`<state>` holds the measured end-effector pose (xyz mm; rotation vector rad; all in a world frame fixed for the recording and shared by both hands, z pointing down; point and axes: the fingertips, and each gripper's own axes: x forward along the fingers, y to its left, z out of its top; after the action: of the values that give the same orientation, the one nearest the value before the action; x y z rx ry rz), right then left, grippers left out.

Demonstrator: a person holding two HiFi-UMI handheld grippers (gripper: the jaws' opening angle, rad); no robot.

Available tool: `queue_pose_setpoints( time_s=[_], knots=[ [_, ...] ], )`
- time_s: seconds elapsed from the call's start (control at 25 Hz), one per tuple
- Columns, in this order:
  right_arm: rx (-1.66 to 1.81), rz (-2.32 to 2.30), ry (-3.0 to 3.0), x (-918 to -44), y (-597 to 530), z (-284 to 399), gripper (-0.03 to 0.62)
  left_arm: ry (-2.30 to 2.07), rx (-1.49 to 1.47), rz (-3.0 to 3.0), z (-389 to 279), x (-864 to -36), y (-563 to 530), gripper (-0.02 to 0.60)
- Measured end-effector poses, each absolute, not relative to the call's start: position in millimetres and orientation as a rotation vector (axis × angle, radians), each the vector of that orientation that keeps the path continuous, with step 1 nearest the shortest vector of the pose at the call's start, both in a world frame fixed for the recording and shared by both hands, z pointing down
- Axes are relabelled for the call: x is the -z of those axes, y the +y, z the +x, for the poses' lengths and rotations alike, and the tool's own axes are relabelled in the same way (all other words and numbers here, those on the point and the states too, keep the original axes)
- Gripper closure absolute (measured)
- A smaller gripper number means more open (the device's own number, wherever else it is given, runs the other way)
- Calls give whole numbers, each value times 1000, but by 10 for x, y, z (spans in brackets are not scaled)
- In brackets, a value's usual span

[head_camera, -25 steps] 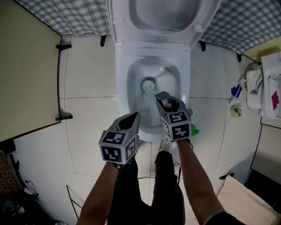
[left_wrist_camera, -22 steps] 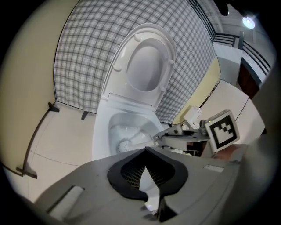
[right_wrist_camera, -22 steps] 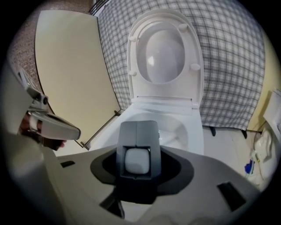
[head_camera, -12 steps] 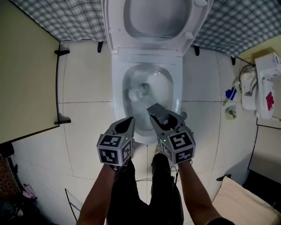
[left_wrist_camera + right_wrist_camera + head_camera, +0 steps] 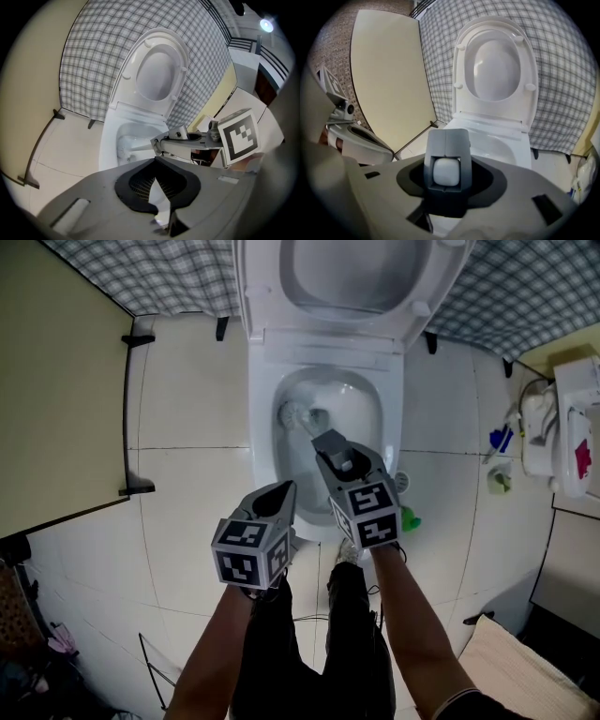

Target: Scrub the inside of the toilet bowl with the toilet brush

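1. A pale tiled floor [image 5: 187, 409] and a checked wall close in this small bathroom.
2. Nearest me, the left gripper [image 5: 278, 491] hangs idle just short of the bowl [image 5: 265, 427], jaws together on nothing.
3. Beside it and further forward, the right gripper [image 5: 330, 442] is clamped on the brush handle [image 5: 446, 171], angled down into the bowl.
4. Ahead and left of its tip, the brush head [image 5: 292, 414] sits at the bowl's left wall. I'd say the scrubbing is under way.
5. The next move calls for sweeping the head round the remaining walls with firm pressure.
6. Beyond, the lid [image 5: 347, 268] stands raised.
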<state>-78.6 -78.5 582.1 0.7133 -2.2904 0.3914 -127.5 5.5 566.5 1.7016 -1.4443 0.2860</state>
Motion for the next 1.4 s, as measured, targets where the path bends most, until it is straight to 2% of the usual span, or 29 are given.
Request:
queue_pose_setpoints(
  time_s=[0.32,0.6,0.88,1.12,1.4],
  knots=[
    [-491,810,-2170,-6373,-917,-402,396,-1429,-298,1696,-1248,-5767,65,574],
    [-487,799,-2224,-5978,-906,-291,396,-1414,-313,1696,-1184,-5801,95,574],
    [-404,712,-2340,-5419,-939,-619,398,-1420,-279,1728,-1133,-5645,-70,574],
    [-359,706,-2314,-5658,-1067,-835,398,-1432,-274,1700,-1214,-5694,-12,574],
    [-392,742,-2232,-5943,-1057,-597,399,-1422,-265,1696,-1208,-5766,-22,574]
  ],
)
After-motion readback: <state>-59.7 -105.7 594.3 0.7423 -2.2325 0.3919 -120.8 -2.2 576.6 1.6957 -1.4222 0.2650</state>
